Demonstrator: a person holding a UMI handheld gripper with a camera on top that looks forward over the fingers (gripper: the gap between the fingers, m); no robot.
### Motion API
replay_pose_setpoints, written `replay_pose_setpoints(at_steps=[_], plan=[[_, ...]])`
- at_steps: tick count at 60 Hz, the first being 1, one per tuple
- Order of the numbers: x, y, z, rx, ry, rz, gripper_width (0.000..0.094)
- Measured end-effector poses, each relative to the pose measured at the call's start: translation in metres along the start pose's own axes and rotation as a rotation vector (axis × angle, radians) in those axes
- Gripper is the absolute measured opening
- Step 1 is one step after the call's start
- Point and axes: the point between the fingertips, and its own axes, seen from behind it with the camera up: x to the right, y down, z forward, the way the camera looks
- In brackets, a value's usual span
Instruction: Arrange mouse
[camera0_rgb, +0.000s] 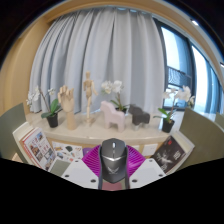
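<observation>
Mouse held clamped between gripper pads at frame bottom centre, long axis aligned along fingers, pointing forward.

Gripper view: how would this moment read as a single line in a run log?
grey-and-black computer mouse | between the magenta-padded gripper jaws, apparently gripped | background: white potted orchids, wooden mannequin, grey curtains

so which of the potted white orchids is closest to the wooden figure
The white orchid in the dark pot, left of the wooden artist's mannequin. The middle orchid stands further off to its right, and the third orchid is furthest.
</observation>
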Motion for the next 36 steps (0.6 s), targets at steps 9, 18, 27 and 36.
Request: replay_pose_setpoints(at_steps=[9, 18, 27, 36], plan=[[-0.052, 0.130, 0.056, -0.206, -0.072, 0.021, 0.0300], [-0.076, 0.251, 0.074, -0.389, -0.104, 0.010, 0.0300], [-0.086, 0.308, 0.077, -0.450, -0.116, -0.015, 0.0301], [-0.086, 0.321, 0.080, -0.437, -0.100, -0.041, 0.0342]])
